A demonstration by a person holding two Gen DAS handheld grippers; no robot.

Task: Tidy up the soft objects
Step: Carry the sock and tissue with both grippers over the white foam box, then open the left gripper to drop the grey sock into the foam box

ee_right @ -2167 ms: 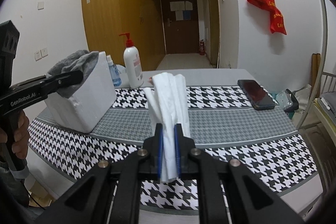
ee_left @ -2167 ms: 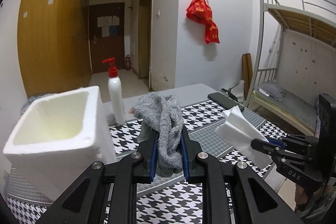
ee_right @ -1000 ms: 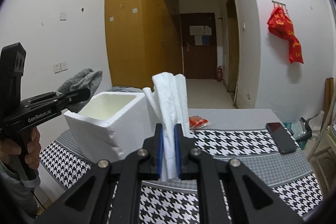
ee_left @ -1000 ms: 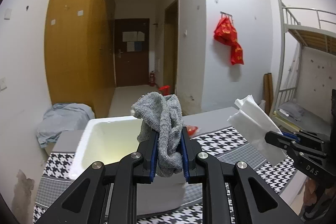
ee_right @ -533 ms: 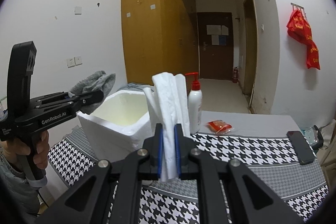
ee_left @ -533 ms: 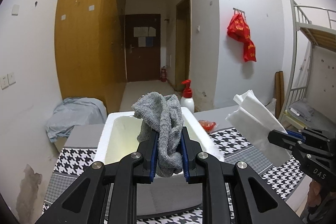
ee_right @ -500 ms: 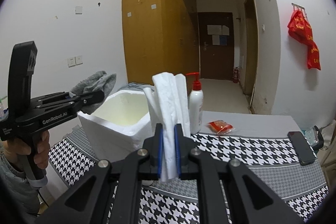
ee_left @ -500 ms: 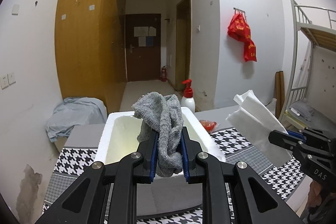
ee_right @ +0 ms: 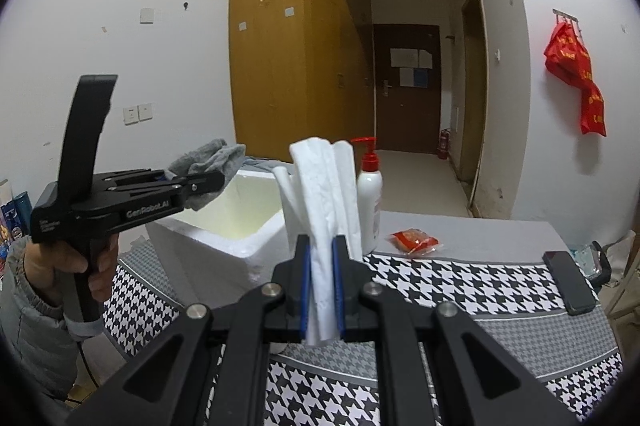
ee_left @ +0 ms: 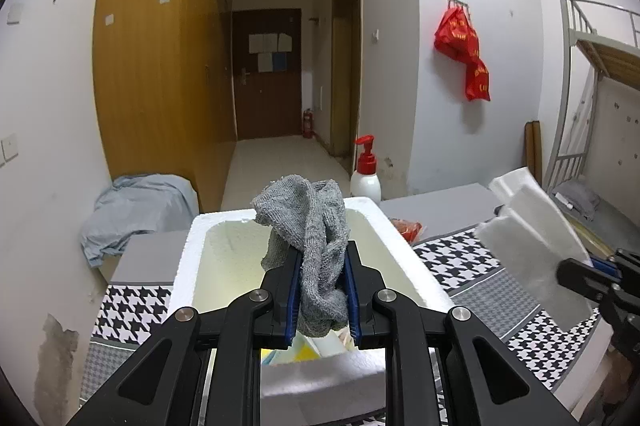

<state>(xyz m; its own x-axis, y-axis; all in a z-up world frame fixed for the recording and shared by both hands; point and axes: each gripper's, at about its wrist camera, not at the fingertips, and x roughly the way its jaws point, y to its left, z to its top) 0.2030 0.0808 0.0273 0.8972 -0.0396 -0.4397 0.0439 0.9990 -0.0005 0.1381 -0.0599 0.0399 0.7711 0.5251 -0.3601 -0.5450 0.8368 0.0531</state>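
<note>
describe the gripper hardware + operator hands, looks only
Both grippers are matte black with blue pads lining the jaws and silver pivot bolts on the linkage arms. The left gripper has a pistol-style handle, a tall curved rear fin and white "GenRobot.AI" lettering on its side. The left hand is bare, with a grey sleeve. The right gripper looks alike; its hand is unseen.

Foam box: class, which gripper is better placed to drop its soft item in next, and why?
Left. The left gripper holds the grey cloth above the foam box; the right gripper, gripping white tissue, sits off to the side.
</note>
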